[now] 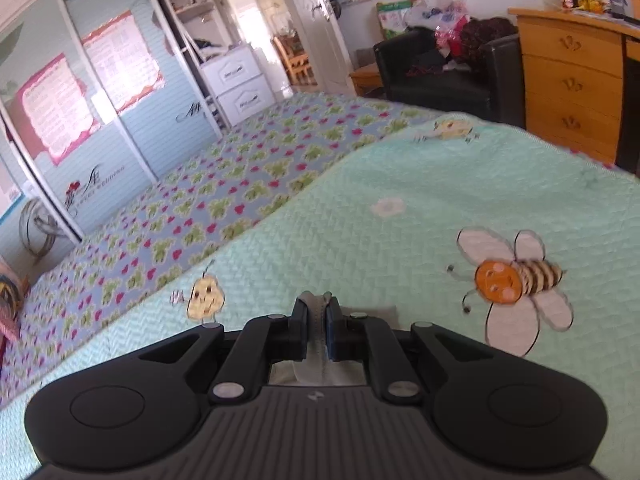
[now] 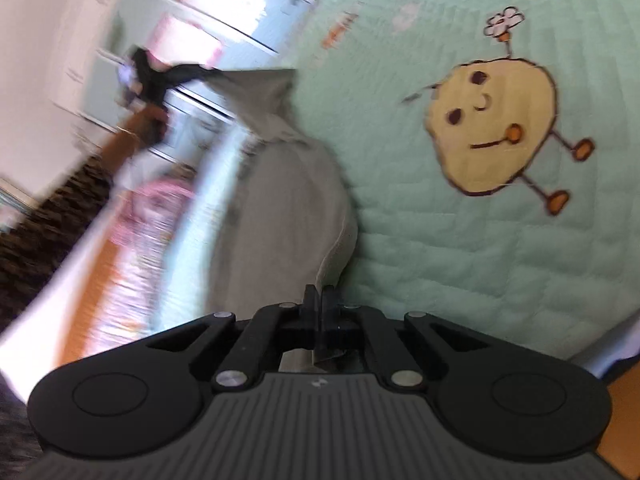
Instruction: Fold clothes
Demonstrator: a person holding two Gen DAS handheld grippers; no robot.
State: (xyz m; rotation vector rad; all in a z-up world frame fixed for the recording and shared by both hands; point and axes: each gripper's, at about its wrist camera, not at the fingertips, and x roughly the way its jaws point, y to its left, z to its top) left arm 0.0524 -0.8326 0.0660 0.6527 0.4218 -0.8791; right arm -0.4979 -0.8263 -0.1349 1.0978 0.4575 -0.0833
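Right wrist view: both grippers grip a grey garment [image 2: 280, 184] over a quilt [image 2: 480, 260].
Right gripper [image 2: 319, 300] and left gripper [image 1: 318, 312] fingers each clench its cloth.

A wide bed fills the room, spread with a mint-green quilted blanket [image 1: 460, 184] printed with a cartoon bee [image 1: 516, 280], over a blue floral sheet [image 1: 224, 184]. Along the left wall stand pale blue sliding wardrobe doors [image 1: 120, 120] with pink-edged posters [image 1: 56, 108]. Beyond them a white door [image 1: 316, 28] stands open to a bright room. A black leather armchair [image 1: 440, 72] piled with clutter sits beside a honey-coloured wooden chest of drawers [image 1: 572, 84].
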